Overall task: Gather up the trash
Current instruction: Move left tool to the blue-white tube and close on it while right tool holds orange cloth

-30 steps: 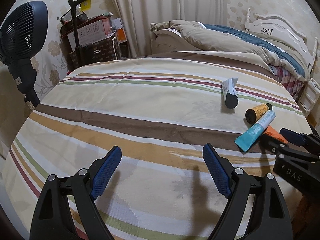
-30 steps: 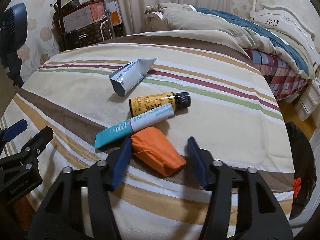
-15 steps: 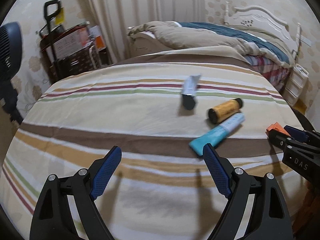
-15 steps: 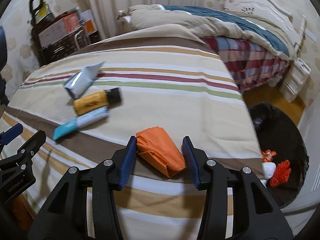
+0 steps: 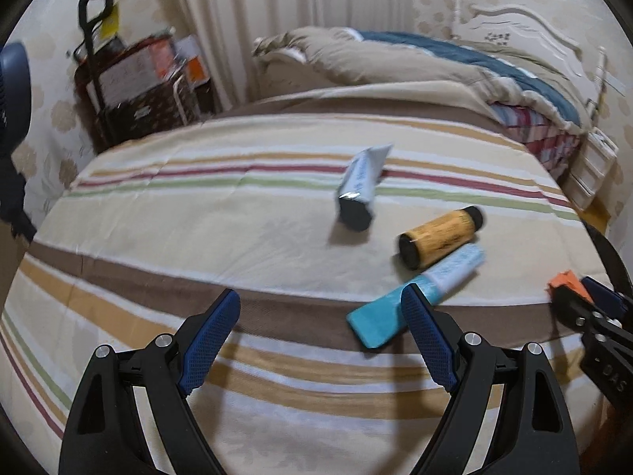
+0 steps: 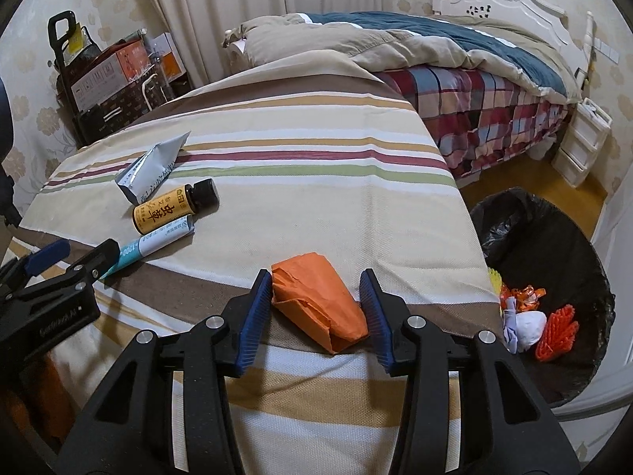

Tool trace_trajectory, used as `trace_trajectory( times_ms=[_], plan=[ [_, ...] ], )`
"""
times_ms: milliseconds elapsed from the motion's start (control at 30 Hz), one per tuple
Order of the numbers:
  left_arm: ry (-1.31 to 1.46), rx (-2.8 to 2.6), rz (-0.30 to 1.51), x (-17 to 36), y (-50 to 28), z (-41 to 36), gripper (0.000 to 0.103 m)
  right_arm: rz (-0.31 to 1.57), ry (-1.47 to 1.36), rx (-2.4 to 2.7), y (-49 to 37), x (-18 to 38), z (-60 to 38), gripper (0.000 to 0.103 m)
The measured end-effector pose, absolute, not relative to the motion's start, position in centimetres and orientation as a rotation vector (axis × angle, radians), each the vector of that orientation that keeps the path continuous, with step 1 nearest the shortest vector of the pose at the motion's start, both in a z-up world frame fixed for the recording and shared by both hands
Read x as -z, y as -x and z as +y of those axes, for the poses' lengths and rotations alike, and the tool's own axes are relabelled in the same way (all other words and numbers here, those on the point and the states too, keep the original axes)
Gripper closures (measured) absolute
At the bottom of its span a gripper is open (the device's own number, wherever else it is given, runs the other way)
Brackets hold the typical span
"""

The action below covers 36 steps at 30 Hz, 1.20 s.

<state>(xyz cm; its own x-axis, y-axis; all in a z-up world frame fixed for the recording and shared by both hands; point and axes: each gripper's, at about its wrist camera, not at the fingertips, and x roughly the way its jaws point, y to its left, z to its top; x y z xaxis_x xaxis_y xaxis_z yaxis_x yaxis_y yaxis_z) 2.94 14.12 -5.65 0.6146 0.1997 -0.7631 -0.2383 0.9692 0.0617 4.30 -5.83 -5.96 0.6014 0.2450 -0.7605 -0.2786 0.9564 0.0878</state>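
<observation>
Orange paper wad [image 6: 318, 301] sits between the two blue pads of the right claw [image 6: 316, 308], low in the middle of the right wrist view. The pads press on both sides of the wad, so this claw is closed on it and holds it above the striped bedcover [image 6: 300, 182]. In the left wrist view the same wad [image 5: 566, 282] shows only as a small orange corner at the right edge, at the tip of the right claw [image 5: 581, 297].

To the lower right of the held wad, beside the bed, stands a bin with a black bag [image 6: 554, 245]; some orange and white scraps lie inside it.

The left claw [image 5: 320, 336] fills the bottom of its own view with the jaws wide apart and nothing between them. Its right pad [image 5: 427, 336] stands in front of the teal end of a teal and white tube [image 5: 419, 297]; I cannot tell if they touch. Just above the tube lies a yellow bottle with a black cap [image 5: 439, 235], close beside it. A grey carton [image 5: 362, 186] lies further up, near the middle of the frame, apart from the bottle.
</observation>
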Motion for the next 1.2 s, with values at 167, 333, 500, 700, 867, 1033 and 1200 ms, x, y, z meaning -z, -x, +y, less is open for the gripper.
trace_trajectory(
  times_ms=[167, 333, 500, 700, 867, 1033, 1200],
  plan=[
    [0.043, -0.302, 0.892, 5.9, -2.8, 15.2, 0.020, 0.874, 0.039, -0.305, -4.3, 6.0, -5.9, 0.058],
    [0.017, -0.272, 0.923, 6.3, -2.4, 14.5, 0.020, 0.874, 0.041, -0.304, -4.3, 6.0, -5.9, 0.058],
    [0.042, -0.223, 0.948, 6.5, -1.2, 13.8, 0.020, 0.874, 0.040, -0.304, -4.3, 6.0, -5.9, 0.058],
    [-0.004, -0.197, 0.930, 6.3, 0.0, 12.4, 0.020, 0.874, 0.052, -0.301, -4.2, 5.9, -5.8, 0.058],
    [-0.031, -0.171, 0.872, 5.2, -0.2, 11.5, 0.020, 0.874, 0.053, -0.301, -4.0, 5.9, -5.9, 0.059],
    [-0.089, -0.153, 0.836, 4.9, -2.0, 10.4, 0.020, 0.874, 0.038, -0.303, -3.8, 6.0, -6.2, 0.059],
    [-0.096, -0.118, 0.874, 5.6, -3.7, 10.2, 0.020, 0.874, 0.028, -0.309, -3.6, 6.0, -6.3, 0.059]
  ],
)
